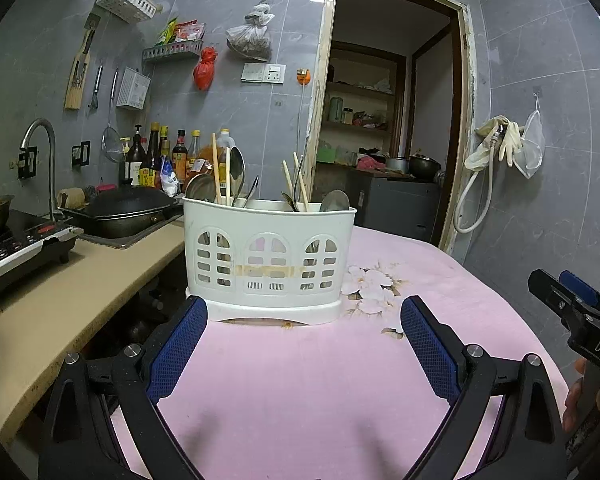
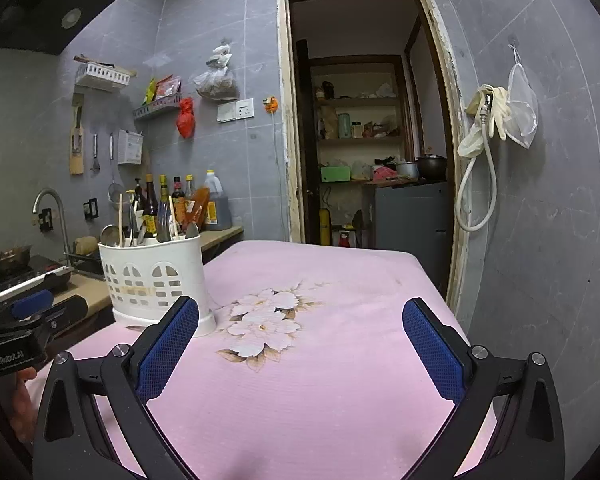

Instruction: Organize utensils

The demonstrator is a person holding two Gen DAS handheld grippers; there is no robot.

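A white plastic utensil caddy [image 1: 270, 258] stands on the pink floral tablecloth [image 1: 300, 380], holding several spoons [image 1: 238, 170] and wooden chopsticks [image 1: 217, 168]. My left gripper [image 1: 304, 312] is open just in front of the caddy's base, nothing between its blue pads. In the right wrist view the caddy [image 2: 154, 280] sits at the left, with chopsticks [image 2: 120, 218] and spoons sticking up. My right gripper [image 2: 300, 316] is open over the cloth, empty, to the right of the caddy. Each gripper shows at the edge of the other's view: the right gripper [image 1: 572, 296], the left gripper [image 2: 40, 308].
A beige counter [image 1: 80, 276] runs along the left with an induction cooker [image 1: 16, 244], a black wok [image 1: 128, 208], sauce bottles [image 1: 160, 156] and a faucet [image 1: 46, 148]. A doorway [image 1: 388, 120] opens behind the table. A hose and gloves [image 1: 496, 144] hang on the right wall.
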